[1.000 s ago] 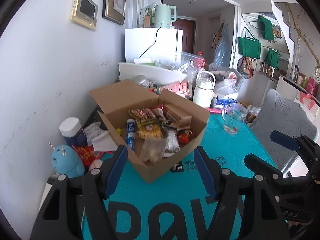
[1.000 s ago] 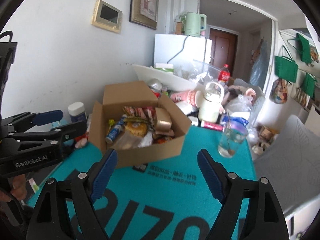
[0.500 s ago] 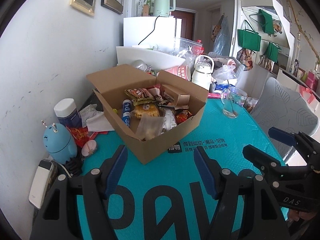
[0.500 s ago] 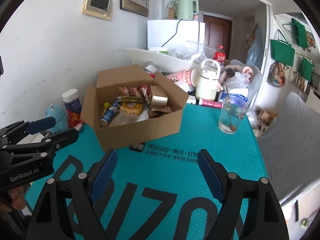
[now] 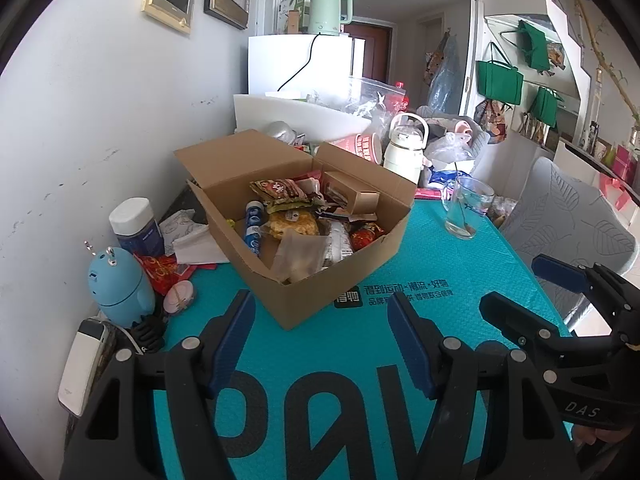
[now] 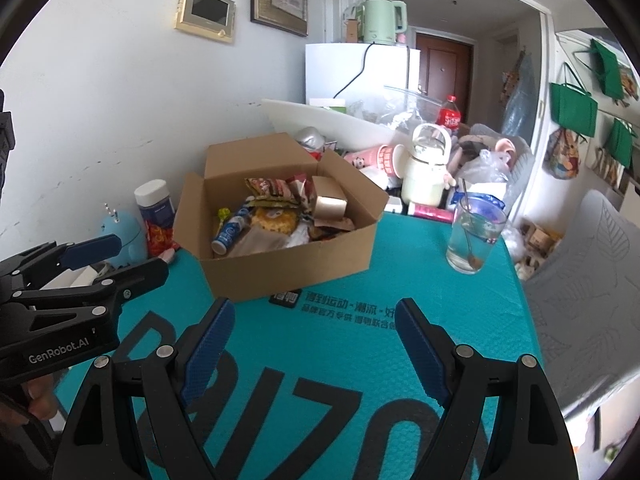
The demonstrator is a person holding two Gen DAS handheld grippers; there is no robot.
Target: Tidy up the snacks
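Note:
An open cardboard box (image 5: pixel 352 268) full of snacks stands on the teal mat (image 5: pixel 320 392); it also shows in the right wrist view (image 6: pixel 296 268). Inside lie several snack packets, a blue tube (image 5: pixel 253 229), a yellow snack bag (image 5: pixel 292 222) and a small brown carton (image 5: pixel 352 196). My left gripper (image 5: pixel 322 340) is open and empty, just short of the box's near corner. My right gripper (image 6: pixel 314 344) is open and empty, in front of the box. Each gripper shows in the other's view, the right one (image 5: pixel 524 292) and the left one (image 6: pixel 120 256).
A glass with a spoon (image 6: pixel 474 236) stands on the mat right of the box. A blue gadget (image 5: pixel 118 284), a white-capped jar (image 5: pixel 136 224) and red wrappers (image 5: pixel 160 272) lie left of it. A white jug (image 5: pixel 404 152) and clutter crowd the back. A grey chair (image 5: pixel 568 232) stands at right.
Both grippers have pulled back from the box and risen a little, so the box looks farther away. Both stay open and empty.

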